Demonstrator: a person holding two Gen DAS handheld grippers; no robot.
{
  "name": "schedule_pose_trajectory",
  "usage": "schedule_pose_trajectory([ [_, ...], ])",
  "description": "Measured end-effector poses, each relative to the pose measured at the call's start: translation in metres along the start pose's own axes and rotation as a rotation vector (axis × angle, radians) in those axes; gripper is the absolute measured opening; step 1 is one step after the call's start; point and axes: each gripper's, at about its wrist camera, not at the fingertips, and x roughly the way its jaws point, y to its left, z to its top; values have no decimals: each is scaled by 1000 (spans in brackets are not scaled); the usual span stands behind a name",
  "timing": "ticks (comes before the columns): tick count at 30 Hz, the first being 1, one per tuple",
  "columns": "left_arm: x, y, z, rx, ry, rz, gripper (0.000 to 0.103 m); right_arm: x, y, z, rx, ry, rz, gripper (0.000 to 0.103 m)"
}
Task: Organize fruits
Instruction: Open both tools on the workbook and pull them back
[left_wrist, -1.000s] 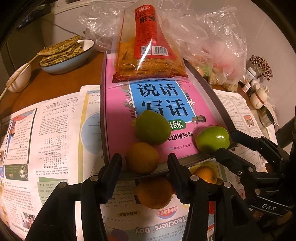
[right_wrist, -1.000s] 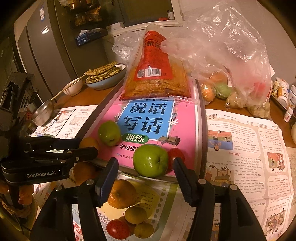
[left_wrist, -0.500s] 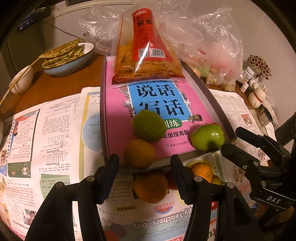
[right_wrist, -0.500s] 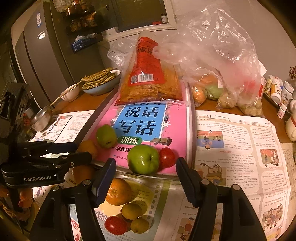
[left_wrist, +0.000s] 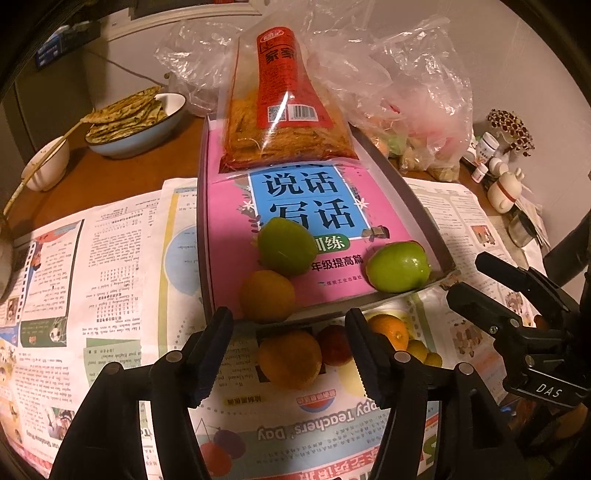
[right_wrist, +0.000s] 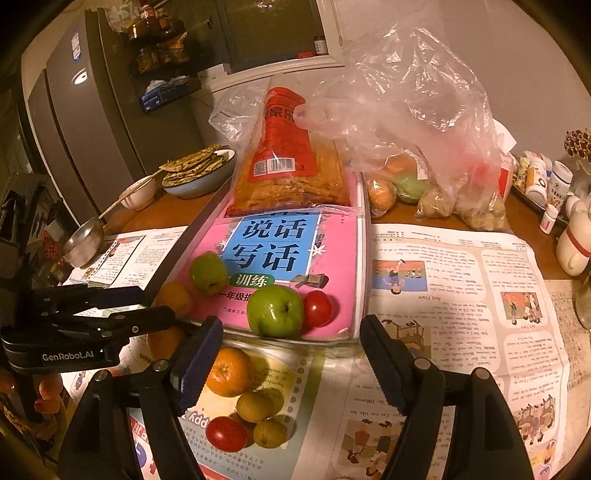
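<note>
Two hand-held grippers over a newspaper-covered worktop (right_wrist: 461, 295). Left hand-held gripper (left_wrist: 291, 345) spread wide, gripping nothing, hovering just short of the near edge of a shallow tray (left_wrist: 417, 206) lined with a pink workbook (left_wrist: 229, 206). Right hand-held gripper (right_wrist: 291, 354) likewise wide apart and empty, poised before the same near edge; seen from the left wrist camera off to the right (left_wrist: 480, 280), with both of its fingers parted.

In the tray: a green apple (right_wrist: 275, 310) at the near edge, touching a red tomato (right_wrist: 317, 308) on its right; a second green apple (right_wrist: 208, 273) further in and to the left; a yellow-orange citrus (left_wrist: 267, 295) at the near left corner, just beside that second apple. At the tray's far end, a clear packet of orange-brown dried strips with a red label (left_wrist: 284, 122).

On the newspaper in front of the tray, a loose cluster of fruit: a mandarin (right_wrist: 229, 371), two small yellow-green fruits (right_wrist: 255, 406) touching each other, and another red tomato (right_wrist: 226, 434) beside them. From the left wrist camera, a larger orange (left_wrist: 290, 360) between the left fingers, close to the tray edge.

Behind the tray, crumpled clear plastic bags (right_wrist: 424, 129) holding more produce. Far left, a blue bowl of flatbreads (right_wrist: 201, 173), a small white bowl (right_wrist: 140, 192) and a metal ladle (right_wrist: 83, 242).
</note>
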Motion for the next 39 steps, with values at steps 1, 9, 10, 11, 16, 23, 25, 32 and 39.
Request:
schedule_pose_trajectory([
  [1, -1, 0, -1, 0, -2, -2, 66, -1, -1, 0, 0, 0, 0, 76],
  [9, -14, -3, -6, 4, -20, -13, 68, -14, -3, -6, -1, -13, -6, 76],
  [10, -15, -4, -7, 5, -22, -14, 68, -15, -3, -7, -1, -14, -8, 76],
  [11, -17, -5, -8, 7, -25, -17, 68, -17, -3, -7, -1, -17, -10, 76],
  [16, -22, -8, -12, 14, -29, -28, 68, -23, -5, -12, -2, -21, -18, 76],
  [23, -27, -12, -22, 23, -23, -40, 68, -29, -7, -23, -10, -19, -26, 76],
  [25, -28, -13, -25, 26, -23, -42, 68, -30, -7, -26, -12, -17, -27, 76],
  [32, -32, -16, -35, 34, -19, -51, 68, -32, -6, -36, -30, -2, -31, 76],
  [39, -33, -17, -42, 39, -11, -60, 68, -34, -3, -41, -47, 9, -33, 76],
])
